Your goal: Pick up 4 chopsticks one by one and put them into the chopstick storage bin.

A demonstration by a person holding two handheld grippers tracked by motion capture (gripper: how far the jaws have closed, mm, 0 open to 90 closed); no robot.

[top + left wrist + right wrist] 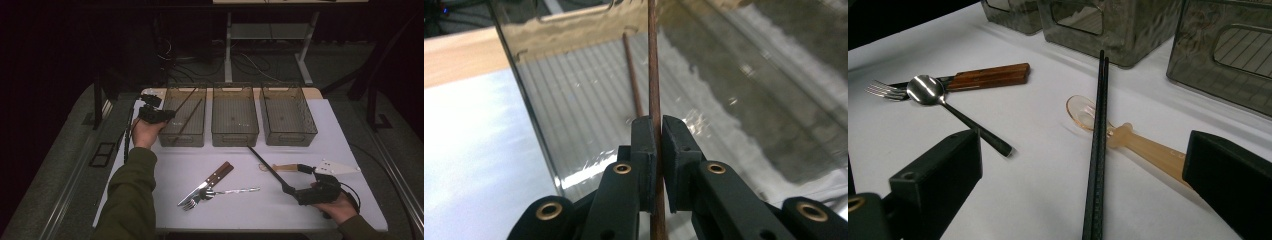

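Note:
My left gripper [171, 114] [659, 126] is shut on a brown chopstick [653, 70], held over the left bin's near-left corner. The stick [184, 101] slants up and over the left grey bin [181, 138]. A second brown chopstick [631, 75] [191, 117] lies inside that bin. My right gripper [295, 181] [1083, 150] stands open low over the table at the front right. A pair of black chopsticks [1099, 140] [265, 165] lies between its jaws. A clear amber spoon [1138, 145] [280, 167] lies under the pair, near the right jaw.
Two more grey bins, the middle bin [235, 134] and the right bin [290, 137], stand in a row with the left one. On the white table [240, 210] lie a wood-handled knife [212, 181] [988, 75], a fork [189, 204] [882, 90] and a metal spoon [230, 191] [928, 90].

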